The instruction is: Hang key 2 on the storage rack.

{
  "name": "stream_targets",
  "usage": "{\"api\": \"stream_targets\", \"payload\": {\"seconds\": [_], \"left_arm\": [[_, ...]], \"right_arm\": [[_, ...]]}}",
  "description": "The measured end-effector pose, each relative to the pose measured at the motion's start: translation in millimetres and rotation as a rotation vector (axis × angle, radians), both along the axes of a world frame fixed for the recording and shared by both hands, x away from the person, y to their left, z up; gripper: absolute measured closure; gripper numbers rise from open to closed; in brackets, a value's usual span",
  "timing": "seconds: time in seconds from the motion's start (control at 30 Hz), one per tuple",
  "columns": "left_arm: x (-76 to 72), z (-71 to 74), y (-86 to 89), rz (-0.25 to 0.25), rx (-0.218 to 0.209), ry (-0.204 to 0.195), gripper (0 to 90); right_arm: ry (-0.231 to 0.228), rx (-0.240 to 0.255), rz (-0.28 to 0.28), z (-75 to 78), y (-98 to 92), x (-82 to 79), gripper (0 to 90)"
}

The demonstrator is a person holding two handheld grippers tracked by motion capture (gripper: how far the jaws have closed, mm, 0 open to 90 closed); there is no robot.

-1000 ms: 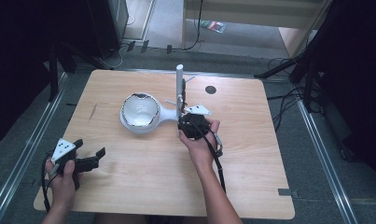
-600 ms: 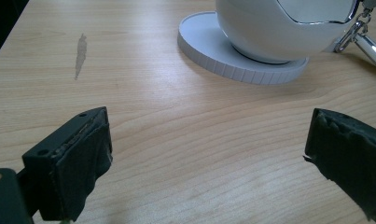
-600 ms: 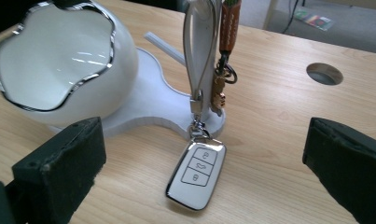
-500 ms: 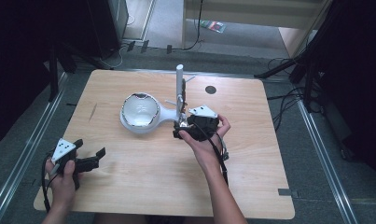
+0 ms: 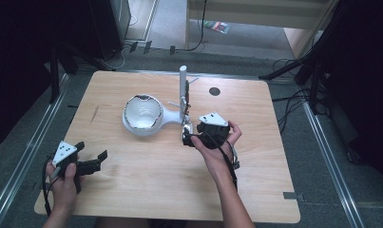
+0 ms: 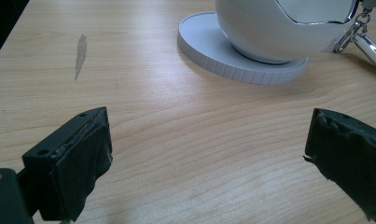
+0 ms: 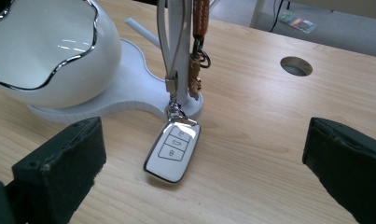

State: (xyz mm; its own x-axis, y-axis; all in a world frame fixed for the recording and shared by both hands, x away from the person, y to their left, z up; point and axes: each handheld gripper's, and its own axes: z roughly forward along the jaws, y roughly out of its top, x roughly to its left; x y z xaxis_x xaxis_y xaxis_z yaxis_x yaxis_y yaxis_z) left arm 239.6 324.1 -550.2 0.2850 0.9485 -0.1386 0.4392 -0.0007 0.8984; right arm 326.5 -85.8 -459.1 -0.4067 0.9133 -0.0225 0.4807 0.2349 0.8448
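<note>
**High view and gripper views: car key hung on the stand, both grippers free**

High view: a white stand (image 5: 183,90) rises near the middle of the table's far edge, its flat base (image 5: 172,115) joined to a white egg-shaped bowl (image 5: 142,112) with a chromed wavy rim. The right gripper (image 5: 188,137) sits just on the near side of the post, its jaws spread wide with nothing between them; they have just been opening, which suggests a release. Right gripper view: the car key fob (image 7: 172,151) hangs by a grey strap (image 7: 169,44) from the post, its lower end lying on the table (image 7: 269,140) against the base, so the strap carries only part of its weight. A brown braided strap (image 7: 200,18) with metal clips hangs beside it on the same post. The bowl's interior (image 7: 36,42), as far as visible, holds nothing. The left gripper (image 5: 91,161) rests by the near left corner, parked clear of the work; left gripper view: its jaws stand wide apart over bare wood, the bowl's base (image 6: 241,60) beyond them.
</note>
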Motion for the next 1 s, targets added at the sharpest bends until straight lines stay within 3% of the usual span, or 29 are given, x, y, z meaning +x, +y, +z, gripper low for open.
{"api": "stream_targets", "payload": {"seconds": [0.37, 1.0], "left_arm": [[0.0, 0.1, 0.0, -0.001, 0.005, 0.001, 1.2], [-0.2, 0.0, -1.1, -0.001, 0.007, 0.004, 1.2]], "right_arm": [[0.001, -0.003, -0.010, -8.9, -23.4, -9.6, 0.0], [0.010, 0.022, -0.071, -38.3, -77.4, -28.0, 0.0]]}}
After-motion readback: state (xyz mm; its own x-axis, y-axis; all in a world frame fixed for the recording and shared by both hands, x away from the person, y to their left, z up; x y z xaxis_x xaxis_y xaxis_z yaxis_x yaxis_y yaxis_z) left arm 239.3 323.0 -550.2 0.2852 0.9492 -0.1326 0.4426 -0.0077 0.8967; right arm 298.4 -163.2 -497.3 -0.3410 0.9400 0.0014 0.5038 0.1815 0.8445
